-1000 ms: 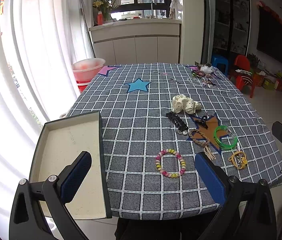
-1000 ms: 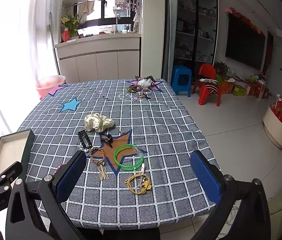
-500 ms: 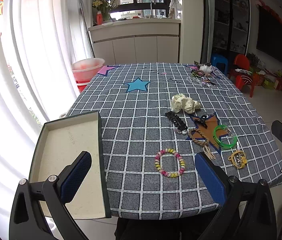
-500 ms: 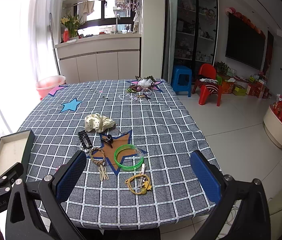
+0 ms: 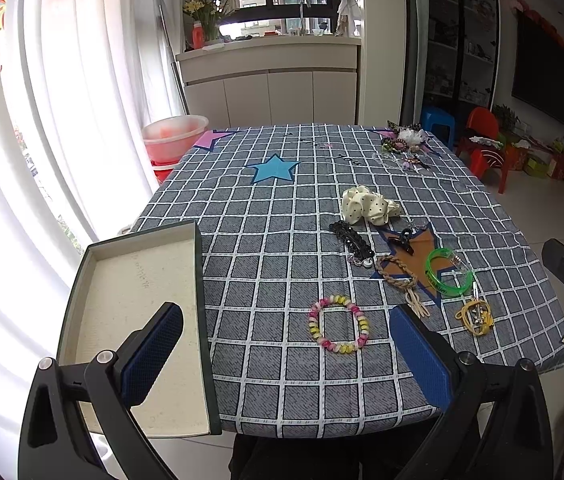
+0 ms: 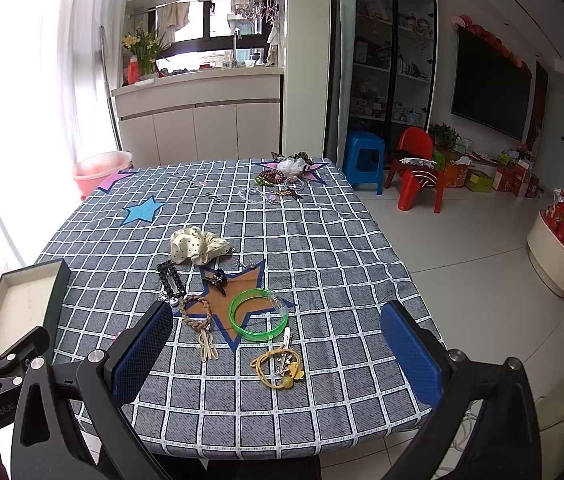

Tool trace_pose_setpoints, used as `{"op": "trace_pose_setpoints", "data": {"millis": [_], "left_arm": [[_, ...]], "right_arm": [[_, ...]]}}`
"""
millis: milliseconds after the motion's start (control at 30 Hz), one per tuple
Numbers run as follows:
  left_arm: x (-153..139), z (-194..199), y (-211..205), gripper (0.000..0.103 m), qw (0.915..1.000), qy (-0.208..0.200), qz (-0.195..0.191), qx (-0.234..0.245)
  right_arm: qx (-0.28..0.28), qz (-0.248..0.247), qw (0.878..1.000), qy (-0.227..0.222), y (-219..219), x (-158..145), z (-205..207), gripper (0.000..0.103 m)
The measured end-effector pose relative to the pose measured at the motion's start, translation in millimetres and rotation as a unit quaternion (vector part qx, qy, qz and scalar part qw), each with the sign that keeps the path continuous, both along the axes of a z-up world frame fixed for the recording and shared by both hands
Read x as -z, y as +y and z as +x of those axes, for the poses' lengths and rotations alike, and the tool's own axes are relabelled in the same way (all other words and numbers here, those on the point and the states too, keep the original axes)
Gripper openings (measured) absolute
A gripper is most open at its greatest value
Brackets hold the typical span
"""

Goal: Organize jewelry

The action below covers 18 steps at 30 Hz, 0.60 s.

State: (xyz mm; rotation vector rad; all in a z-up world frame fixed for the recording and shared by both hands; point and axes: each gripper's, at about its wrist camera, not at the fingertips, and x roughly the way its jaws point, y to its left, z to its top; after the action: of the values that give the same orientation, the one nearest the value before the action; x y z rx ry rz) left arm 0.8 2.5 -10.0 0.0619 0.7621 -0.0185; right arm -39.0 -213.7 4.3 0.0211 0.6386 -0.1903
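An open dark box with a cream lining rests on the table's near left corner. A pink and yellow bead bracelet lies in front of my open, empty left gripper. To the right lie a braided cord bracelet, a green bangle, a yellow cord piece, a black beaded clip, a small black claw clip and a cream dotted scrunchie. My right gripper is open and empty above the table's near edge, near the yellow cord piece.
The table has a grey checked cloth with star patches. More jewelry and hair pieces lie at the far right corner. A pink basin stands beyond the left side. Red chair and blue stool stand on the right.
Both grippers have hardly moved; the views shifted very slightly. Nothing on the table has changed place.
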Motion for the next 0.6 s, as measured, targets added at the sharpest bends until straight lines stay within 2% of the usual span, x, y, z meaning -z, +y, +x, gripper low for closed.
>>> {"op": "trace_pose_setpoints", "data": {"millis": [600], "left_arm": [[0.1,-0.4,-1.0,0.103,1.0,0.001,0.001,0.0]], "right_arm": [[-0.002,0.002,1.0,0.001,3.9,1.1,1.1,0.103]]}}
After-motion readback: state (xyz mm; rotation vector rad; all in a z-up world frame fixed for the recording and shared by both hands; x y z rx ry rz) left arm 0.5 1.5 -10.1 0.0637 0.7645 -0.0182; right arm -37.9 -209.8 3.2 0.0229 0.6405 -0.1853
